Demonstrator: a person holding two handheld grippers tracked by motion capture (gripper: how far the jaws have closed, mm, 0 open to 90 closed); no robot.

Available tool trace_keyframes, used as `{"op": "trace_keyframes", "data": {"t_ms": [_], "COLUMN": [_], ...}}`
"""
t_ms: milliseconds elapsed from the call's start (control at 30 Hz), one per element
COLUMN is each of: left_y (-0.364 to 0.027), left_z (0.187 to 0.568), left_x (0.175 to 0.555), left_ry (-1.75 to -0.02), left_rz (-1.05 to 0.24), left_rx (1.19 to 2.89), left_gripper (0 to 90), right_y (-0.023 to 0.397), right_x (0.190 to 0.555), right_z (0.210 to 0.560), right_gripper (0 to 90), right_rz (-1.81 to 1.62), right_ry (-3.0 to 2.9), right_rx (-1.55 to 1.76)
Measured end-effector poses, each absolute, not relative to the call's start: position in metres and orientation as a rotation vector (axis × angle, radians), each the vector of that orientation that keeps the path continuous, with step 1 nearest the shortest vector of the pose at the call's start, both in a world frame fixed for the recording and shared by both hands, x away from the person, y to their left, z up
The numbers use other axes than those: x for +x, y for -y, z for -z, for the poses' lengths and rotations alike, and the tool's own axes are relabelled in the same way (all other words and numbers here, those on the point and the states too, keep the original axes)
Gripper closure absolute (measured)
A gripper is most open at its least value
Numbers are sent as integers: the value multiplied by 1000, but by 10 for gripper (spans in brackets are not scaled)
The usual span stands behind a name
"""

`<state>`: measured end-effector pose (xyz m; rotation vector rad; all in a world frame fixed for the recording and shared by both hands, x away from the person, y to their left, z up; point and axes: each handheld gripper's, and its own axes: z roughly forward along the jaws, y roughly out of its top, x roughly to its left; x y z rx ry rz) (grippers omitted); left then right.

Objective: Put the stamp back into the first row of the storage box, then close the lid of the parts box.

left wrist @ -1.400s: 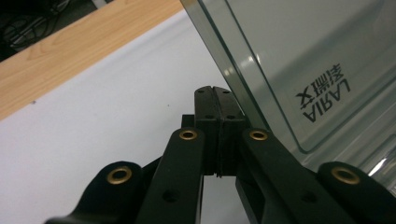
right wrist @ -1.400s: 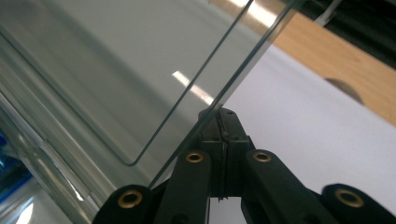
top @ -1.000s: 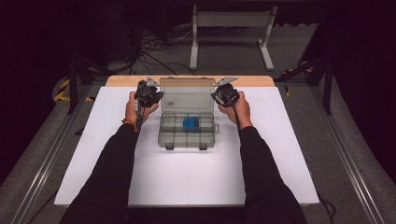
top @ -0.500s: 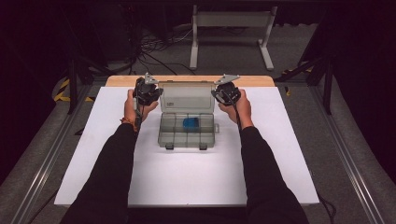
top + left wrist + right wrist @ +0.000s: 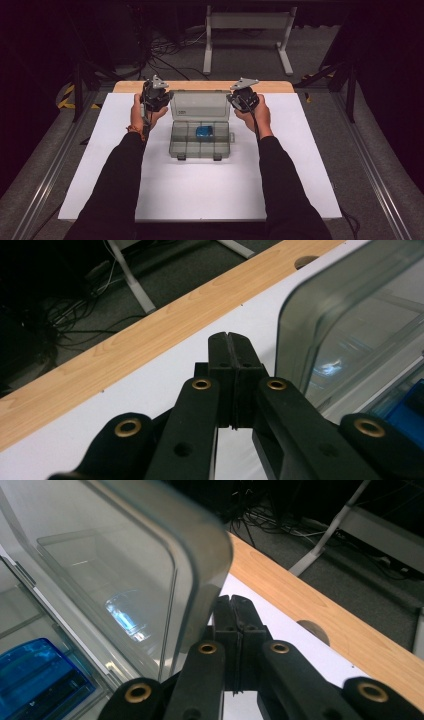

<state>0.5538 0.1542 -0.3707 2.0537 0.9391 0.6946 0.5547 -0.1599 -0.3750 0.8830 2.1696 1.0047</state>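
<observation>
- Centrally, a clear plastic compartment box (image 5: 201,139) sits on the white tabletop (image 5: 200,200), toward its far half, latches facing the person.
- Its lid (image 5: 201,105) stands raised, near upright; likely propped from both sides so it neither drops shut nor falls back.
- A blue object (image 5: 204,131) lies in a rear compartment, upper middle; its kind is too small to tell.
- Left gripper (image 5: 231,357): jaws clenched together, gripping nothing, just beside the lid's left edge; contact unclear.
- Right gripper (image 5: 234,617): jaws pressed closed, empty, tucked behind the lid's right corner.
- Beyond, the wooden table edge (image 5: 200,86), then floor cables (image 5: 170,50) and a metal stand (image 5: 247,30).
</observation>
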Motion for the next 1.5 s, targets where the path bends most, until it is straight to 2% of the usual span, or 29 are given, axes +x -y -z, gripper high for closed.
{"op": "trace_keyframes", "data": {"t_ms": [1500], "left_y": [-149], "left_z": [352], "left_x": [513], "left_ry": [-927], "left_rz": [-777], "left_rx": [2040], "left_gripper": [897], "right_y": [154], "right_x": [510], "right_z": [354], "right_gripper": [900], "right_rz": [-978], "right_ry": [-2117], "right_rx": [858]}}
